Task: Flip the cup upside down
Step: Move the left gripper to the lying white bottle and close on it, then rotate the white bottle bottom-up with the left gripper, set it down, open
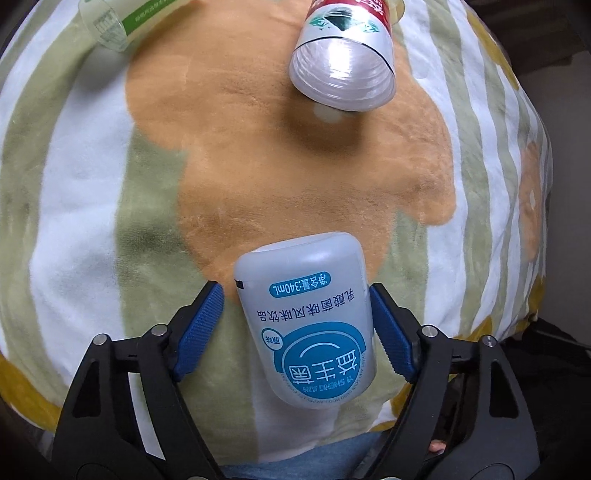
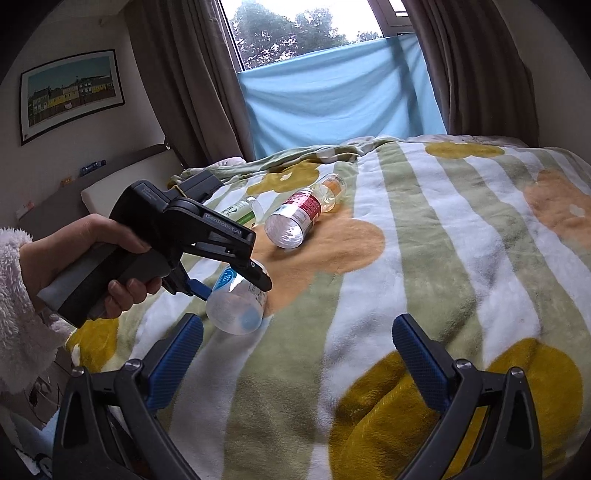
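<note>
A white translucent cup (image 1: 306,325) with a blue label lies tilted on the striped blanket (image 1: 92,184), its rounded closed end pointing away from the left wrist camera. My left gripper (image 1: 295,291) straddles it, open: the left pad (image 1: 201,325) stands a little off the cup's side, and the right pad (image 1: 391,332) is at or against the other side. In the right wrist view a hand holds that gripper (image 2: 232,286) over the cup (image 2: 236,306). My right gripper (image 2: 298,321) is open above the blanket (image 2: 443,240) with nothing between its fingers.
A clear cup with a red label (image 1: 343,70) (image 2: 295,221) lies on its side farther along the bed. A green-labelled one (image 1: 110,26) (image 2: 242,214) and an orange-tinted one (image 2: 330,192) lie near it. Curtains and a window stand beyond the bed.
</note>
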Demonstrator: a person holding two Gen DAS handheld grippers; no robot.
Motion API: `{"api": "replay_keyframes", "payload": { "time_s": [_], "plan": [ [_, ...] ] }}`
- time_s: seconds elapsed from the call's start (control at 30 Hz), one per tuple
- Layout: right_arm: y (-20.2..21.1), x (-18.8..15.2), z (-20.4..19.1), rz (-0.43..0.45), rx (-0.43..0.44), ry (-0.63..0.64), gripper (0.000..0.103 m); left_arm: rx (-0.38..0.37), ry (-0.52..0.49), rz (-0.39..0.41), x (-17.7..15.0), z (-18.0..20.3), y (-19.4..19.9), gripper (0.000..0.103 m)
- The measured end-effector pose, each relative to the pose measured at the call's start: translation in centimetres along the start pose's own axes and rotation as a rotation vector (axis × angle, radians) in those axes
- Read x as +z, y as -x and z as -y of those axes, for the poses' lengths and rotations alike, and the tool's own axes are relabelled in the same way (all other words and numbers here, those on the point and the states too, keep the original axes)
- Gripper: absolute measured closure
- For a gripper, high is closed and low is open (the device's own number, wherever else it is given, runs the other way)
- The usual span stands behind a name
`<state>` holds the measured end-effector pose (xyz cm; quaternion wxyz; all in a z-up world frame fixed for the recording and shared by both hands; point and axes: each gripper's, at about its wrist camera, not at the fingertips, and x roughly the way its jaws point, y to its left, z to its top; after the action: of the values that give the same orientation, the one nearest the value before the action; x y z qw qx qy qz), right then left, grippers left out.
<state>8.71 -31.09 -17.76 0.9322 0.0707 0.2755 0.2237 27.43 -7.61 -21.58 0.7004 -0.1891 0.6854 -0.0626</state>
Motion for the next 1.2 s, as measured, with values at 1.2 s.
{"api": "replay_keyframes", "payload": {
  "time_s": [1.2],
  "plan": [
    [0.6, -1.8, 1.3, -0.017, 0.01, -0.066, 0.0, 0.112, -0.378, 0.624, -8.6, 2.0, 2.2, 0.043]
  ]
}}
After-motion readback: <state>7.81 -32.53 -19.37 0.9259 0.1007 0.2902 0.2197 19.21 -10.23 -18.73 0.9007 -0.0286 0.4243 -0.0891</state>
